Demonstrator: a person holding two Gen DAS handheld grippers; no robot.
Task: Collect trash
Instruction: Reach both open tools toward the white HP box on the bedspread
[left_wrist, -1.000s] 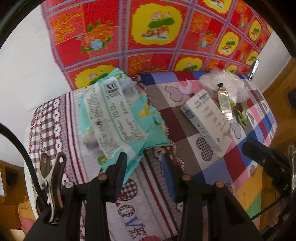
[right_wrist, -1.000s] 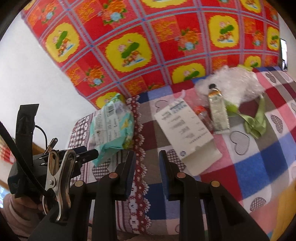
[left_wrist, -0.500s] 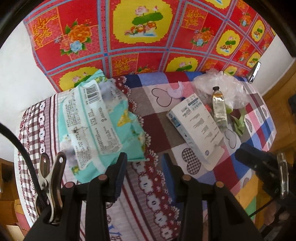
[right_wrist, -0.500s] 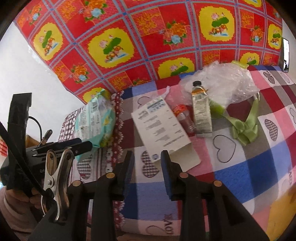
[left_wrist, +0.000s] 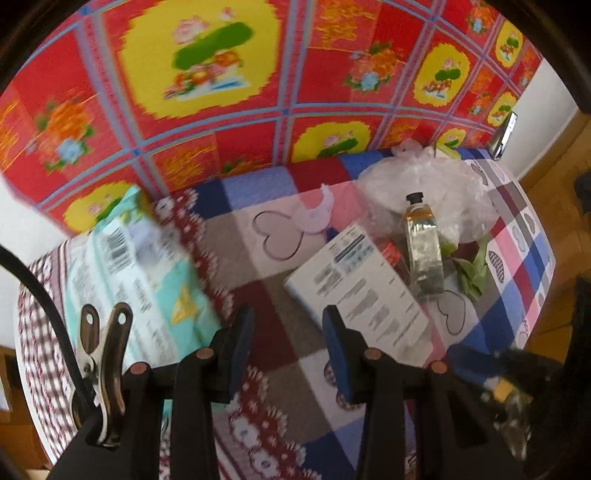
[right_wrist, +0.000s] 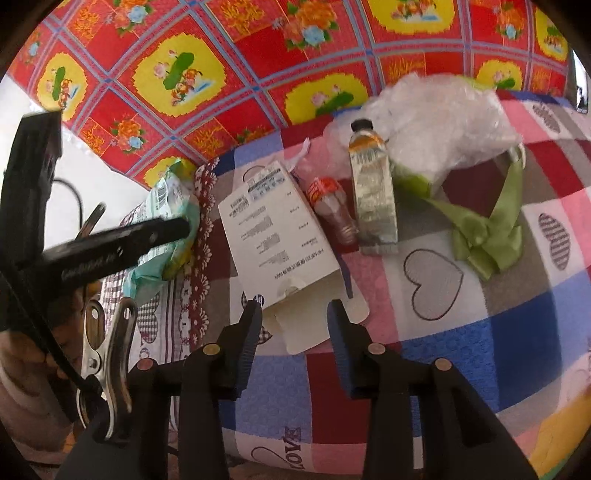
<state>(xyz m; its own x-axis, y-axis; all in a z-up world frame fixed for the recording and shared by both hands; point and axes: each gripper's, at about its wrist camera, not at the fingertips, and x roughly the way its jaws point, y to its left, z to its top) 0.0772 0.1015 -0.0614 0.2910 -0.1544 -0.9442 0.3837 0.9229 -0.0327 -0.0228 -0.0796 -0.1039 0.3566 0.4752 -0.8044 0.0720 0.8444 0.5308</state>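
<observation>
Risk lay in your right gripper (right_wrist: 293, 325): its empty jaws were opening over the flat white cardboard box's (right_wrist: 275, 236) flimsy flap at 12 o'clock, which probably would bend and slip. Your left gripper (left_wrist: 288, 332) hung half-open, empty.

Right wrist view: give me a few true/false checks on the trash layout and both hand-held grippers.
1. The white box lies flat on the patchwork cloth. True.
2. The right hand-held gripper is clamped on the green ribbon. False: its jaws are opening with nothing pressed between them; only the box's open flap lies beyond the tips.
3. The small red-capped bottle lies between the box and the tube. True.
4. The clear plastic wrap covers the teal wipes pack. False: the wrap is by the tube's cap; the pack lies on the box's other side.
5. The left hand-held gripper holds the tube. False: it is empty.
</observation>
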